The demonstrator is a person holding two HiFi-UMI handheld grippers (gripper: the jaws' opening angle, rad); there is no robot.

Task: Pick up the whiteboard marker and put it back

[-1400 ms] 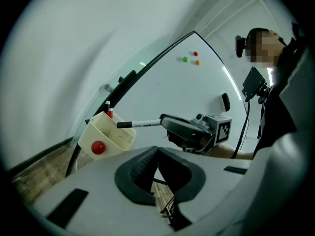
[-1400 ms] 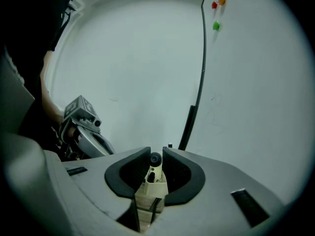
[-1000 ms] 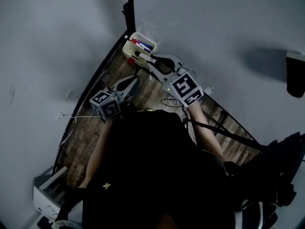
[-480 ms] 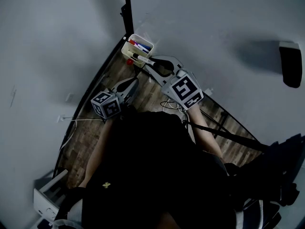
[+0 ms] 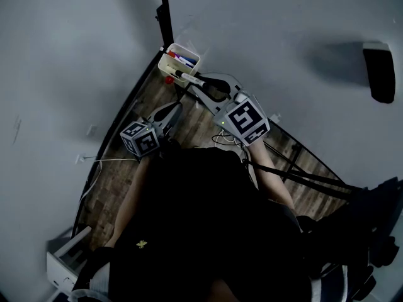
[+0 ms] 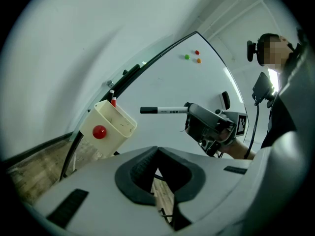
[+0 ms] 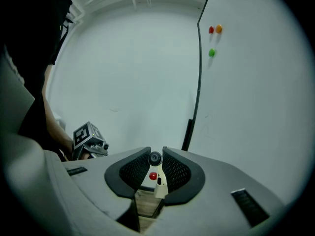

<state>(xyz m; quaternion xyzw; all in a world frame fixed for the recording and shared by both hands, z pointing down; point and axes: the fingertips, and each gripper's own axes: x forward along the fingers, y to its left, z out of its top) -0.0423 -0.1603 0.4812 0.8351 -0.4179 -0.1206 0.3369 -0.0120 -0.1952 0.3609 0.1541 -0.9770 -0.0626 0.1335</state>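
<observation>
A white whiteboard marker (image 5: 189, 78) with a black cap lies level in my right gripper (image 5: 203, 84), which is shut on its rear end. The capped tip points at a cream pen holder (image 5: 178, 59) fixed to the whiteboard's lower corner, with coloured markers inside. In the left gripper view the marker (image 6: 165, 110) hangs just right of the holder (image 6: 109, 127). The right gripper view shows the marker end-on (image 7: 155, 158) between the jaws. My left gripper (image 5: 177, 107) is shut and empty, lower down and behind the right one.
The whiteboard (image 5: 283, 36) carries a black eraser (image 5: 378, 71) and three small magnets (image 6: 197, 56). A red magnet (image 6: 99, 131) sits on the holder's front. A black stand post (image 5: 165, 8) rises behind the holder. Cables (image 5: 227, 137) lie on the wooden floor.
My right gripper has edged up a little with the marker still in it, near the holder. The left gripper has stayed where it was.
</observation>
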